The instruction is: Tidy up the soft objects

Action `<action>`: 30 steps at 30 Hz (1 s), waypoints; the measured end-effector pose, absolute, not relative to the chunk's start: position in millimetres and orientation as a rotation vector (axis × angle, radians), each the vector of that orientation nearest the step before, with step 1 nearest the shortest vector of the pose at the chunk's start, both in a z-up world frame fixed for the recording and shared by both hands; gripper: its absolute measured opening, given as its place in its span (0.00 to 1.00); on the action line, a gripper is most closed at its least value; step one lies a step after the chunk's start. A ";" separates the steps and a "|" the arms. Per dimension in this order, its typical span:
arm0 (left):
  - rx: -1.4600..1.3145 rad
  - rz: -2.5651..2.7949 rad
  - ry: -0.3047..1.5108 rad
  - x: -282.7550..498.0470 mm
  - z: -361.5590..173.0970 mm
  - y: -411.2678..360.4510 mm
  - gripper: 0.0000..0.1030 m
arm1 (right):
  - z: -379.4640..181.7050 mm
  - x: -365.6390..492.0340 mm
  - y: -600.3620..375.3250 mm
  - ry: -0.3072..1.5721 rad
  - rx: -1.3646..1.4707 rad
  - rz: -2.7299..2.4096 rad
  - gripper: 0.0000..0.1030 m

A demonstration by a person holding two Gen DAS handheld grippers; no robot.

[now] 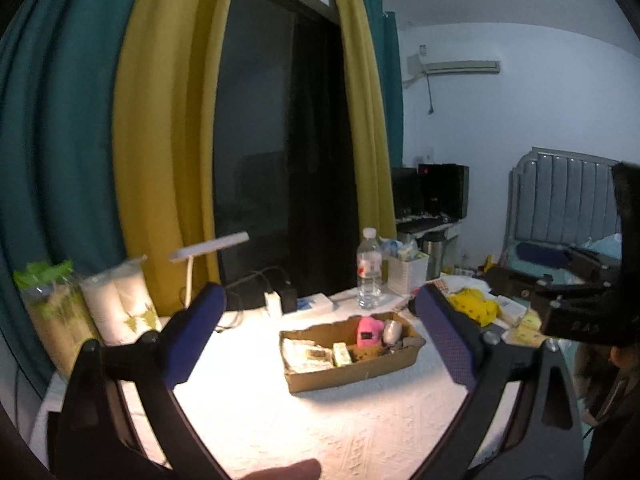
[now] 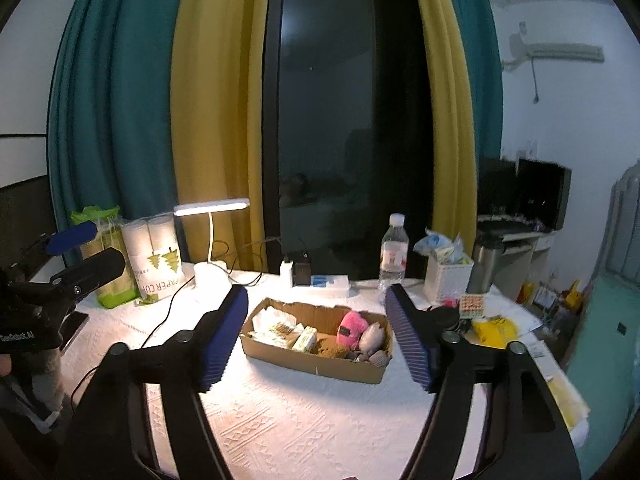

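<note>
Both my tongs hang above the table [image 2: 320, 420], wide open with nothing in them. The box [image 2: 316, 364] sits right ahead between my right tong's [image 2: 316, 344] pads, pink plush [image 2: 351, 329] and grey toy [image 2: 372, 338] inside. Same box [image 1: 352, 368] shows between my left tong's [image 1: 320, 336] pads, and a yellow cloth [image 2: 494, 332] lies off to the right.
</note>
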State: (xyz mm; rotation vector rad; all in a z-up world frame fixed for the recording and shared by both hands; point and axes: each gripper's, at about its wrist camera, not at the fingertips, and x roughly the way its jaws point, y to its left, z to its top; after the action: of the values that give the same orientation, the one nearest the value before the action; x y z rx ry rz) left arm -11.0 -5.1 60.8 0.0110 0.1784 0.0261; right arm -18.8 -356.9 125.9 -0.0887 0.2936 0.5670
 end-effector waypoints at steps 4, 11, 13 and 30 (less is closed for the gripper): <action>0.016 0.037 0.136 -32.3 74.3 -3.4 0.95 | 138.7 -38.0 -364.8 0.258 -0.087 0.542 0.76; 0.043 0.063 0.103 -43.4 77.8 -3.8 0.96 | 148.1 -50.8 -376.3 0.226 -0.066 0.508 0.77; 0.036 0.067 0.109 -42.3 77.9 -3.4 0.96 | 147.9 -50.2 -376.6 0.229 -0.065 0.509 0.77; 0.031 0.081 0.122 -38.6 73.5 -8.3 0.96 | 143.1 -46.8 -383.4 0.244 -0.049 0.503 0.77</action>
State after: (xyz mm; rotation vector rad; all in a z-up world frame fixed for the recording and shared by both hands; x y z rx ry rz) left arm -38.6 -8.3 73.5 0.0311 0.1221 0.0810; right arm -46.8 -383.4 143.1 -0.0493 0.2438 0.5029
